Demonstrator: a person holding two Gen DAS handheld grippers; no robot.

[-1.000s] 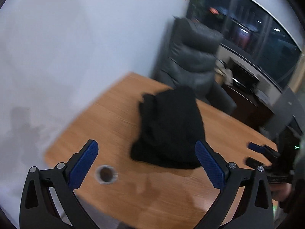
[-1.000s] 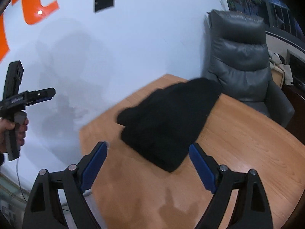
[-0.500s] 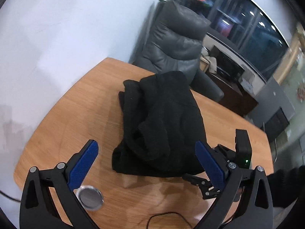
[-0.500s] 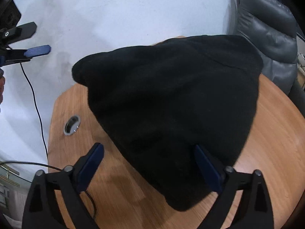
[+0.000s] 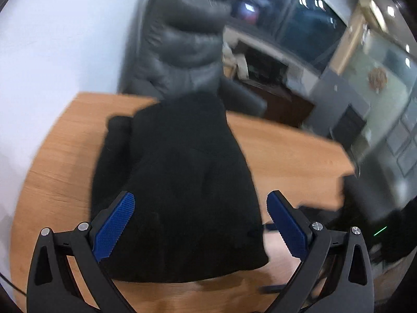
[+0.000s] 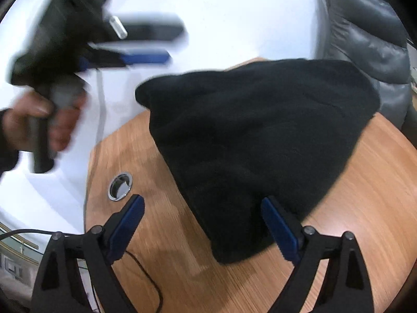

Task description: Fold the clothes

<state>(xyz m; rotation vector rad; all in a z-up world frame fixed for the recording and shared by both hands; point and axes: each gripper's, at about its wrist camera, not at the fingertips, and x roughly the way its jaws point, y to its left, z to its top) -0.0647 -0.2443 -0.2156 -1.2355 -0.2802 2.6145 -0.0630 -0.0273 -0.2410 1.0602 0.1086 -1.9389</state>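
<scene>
A black fleece garment (image 5: 177, 187) lies bunched in a heap on the wooden table (image 5: 292, 151). My left gripper (image 5: 200, 221) is open and empty, its blue pads spread over the garment's near edge. In the right wrist view the garment (image 6: 260, 130) fills the middle of the table (image 6: 365, 195). My right gripper (image 6: 203, 224) is open and empty, its right pad over the garment's near corner. The left gripper (image 6: 146, 44) also shows in this view, blurred, held in a hand at the upper left.
A grey leather armchair (image 5: 187, 52) stands behind the table by the white wall; it also shows in the right wrist view (image 6: 365, 34). A metal cable grommet (image 6: 120, 185) sits in the table near its left edge. A black cable (image 6: 146, 281) trails over the near edge.
Both grippers have moved in closer to the garment, which now fills more of each view. The left gripper has swung towards the right gripper. Both stay open.
</scene>
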